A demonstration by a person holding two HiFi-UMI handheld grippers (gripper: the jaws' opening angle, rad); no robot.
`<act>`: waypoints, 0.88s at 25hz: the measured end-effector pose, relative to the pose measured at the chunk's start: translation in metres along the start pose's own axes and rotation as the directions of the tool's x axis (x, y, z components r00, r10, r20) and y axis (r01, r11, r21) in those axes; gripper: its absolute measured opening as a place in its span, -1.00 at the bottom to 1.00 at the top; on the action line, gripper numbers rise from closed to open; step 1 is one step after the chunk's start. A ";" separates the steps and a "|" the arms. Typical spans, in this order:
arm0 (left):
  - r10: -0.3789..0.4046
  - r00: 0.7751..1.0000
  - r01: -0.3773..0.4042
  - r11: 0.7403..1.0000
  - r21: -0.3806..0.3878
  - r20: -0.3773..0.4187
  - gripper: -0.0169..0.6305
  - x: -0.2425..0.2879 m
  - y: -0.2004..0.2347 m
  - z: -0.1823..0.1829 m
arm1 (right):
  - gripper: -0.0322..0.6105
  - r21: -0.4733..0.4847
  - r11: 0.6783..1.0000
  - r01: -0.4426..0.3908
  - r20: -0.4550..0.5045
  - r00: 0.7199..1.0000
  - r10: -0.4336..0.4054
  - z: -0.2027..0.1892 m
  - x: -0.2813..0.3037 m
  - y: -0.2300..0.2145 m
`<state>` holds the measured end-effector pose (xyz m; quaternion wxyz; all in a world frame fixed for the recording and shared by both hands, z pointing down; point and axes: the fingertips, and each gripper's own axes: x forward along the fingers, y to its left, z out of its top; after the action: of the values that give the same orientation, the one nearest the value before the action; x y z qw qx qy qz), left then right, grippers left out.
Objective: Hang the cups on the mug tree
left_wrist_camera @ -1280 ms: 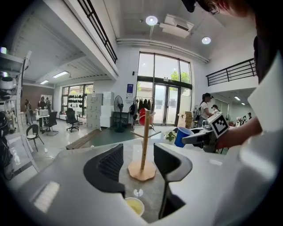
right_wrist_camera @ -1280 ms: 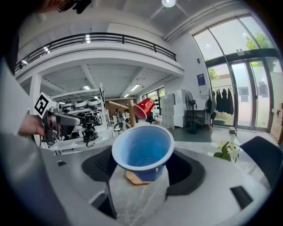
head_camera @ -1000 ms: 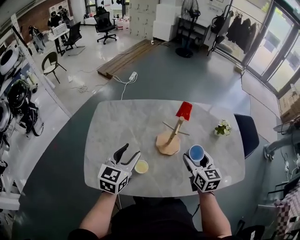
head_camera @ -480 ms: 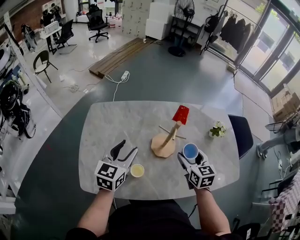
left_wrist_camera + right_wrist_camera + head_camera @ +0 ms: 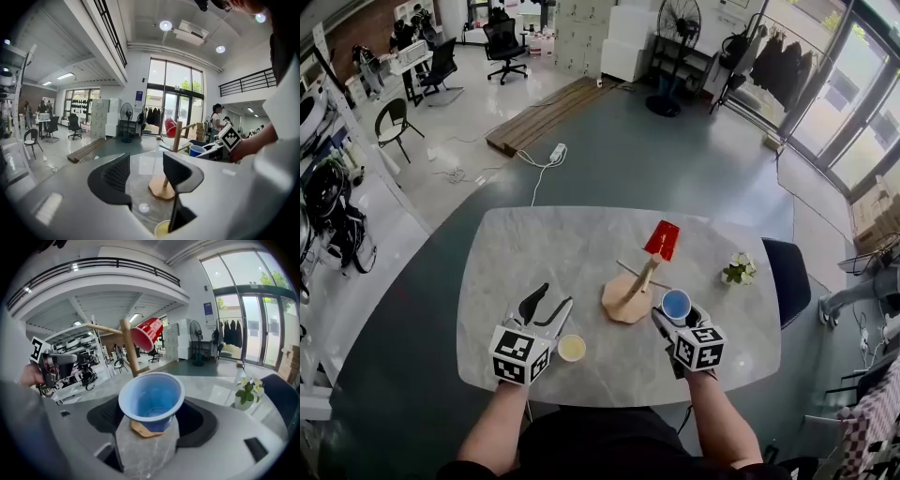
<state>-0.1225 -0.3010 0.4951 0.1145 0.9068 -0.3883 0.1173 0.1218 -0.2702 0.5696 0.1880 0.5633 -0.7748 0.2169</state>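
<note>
The wooden mug tree (image 5: 628, 292) stands mid-table with a red cup (image 5: 663, 240) hung on its top peg. My right gripper (image 5: 677, 315) is shut on a blue cup (image 5: 676, 305), held upright just right of the tree's base; in the right gripper view the blue cup (image 5: 151, 401) fills the space between the jaws of the gripper (image 5: 150, 417), with the red cup (image 5: 146, 334) behind it. My left gripper (image 5: 553, 300) is open and holds nothing. A yellow cup (image 5: 571, 348) stands on the table close to its right side. In the left gripper view the tree's base (image 5: 161, 187) shows between the gripper's (image 5: 146, 168) jaws.
A small pot of white flowers (image 5: 737, 272) sits near the right edge of the grey marble table (image 5: 516, 253). A dark chair (image 5: 789, 274) stands against that edge. My two arms reach over the table's near edge.
My right gripper has carried the blue cup a little lower and closer to the mug tree's base. My left gripper has shifted slightly beside the yellow cup, its jaws equally wide.
</note>
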 end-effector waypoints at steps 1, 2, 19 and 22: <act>0.006 1.000 -0.006 1.000 -0.004 -0.001 -0.29 0.000 0.000 -0.001 | 0.16 -0.004 1.000 -0.006 -0.008 1.000 0.006 -0.001 0.001 -0.001; 0.010 1.000 -0.010 1.000 -0.006 -0.002 -0.29 0.001 0.000 -0.002 | 0.16 -0.009 1.000 -0.011 -0.014 1.000 0.011 -0.001 0.002 -0.002; -0.009 0.999 0.007 0.999 -0.050 -0.032 -0.29 0.006 -0.007 -0.013 | 0.14 -0.248 0.969 -0.013 -0.032 0.999 0.006 0.040 -0.004 -0.002; -0.012 1.000 0.010 0.998 -0.055 -0.023 -0.29 0.007 -0.006 -0.013 | 0.11 -0.299 0.954 -0.023 -0.040 0.999 0.012 0.043 -0.001 0.006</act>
<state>-0.1150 -0.2977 0.5084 0.1446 0.9040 -0.3850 0.1165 0.1139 -0.2912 0.5329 0.2839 0.5172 -0.8000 0.1091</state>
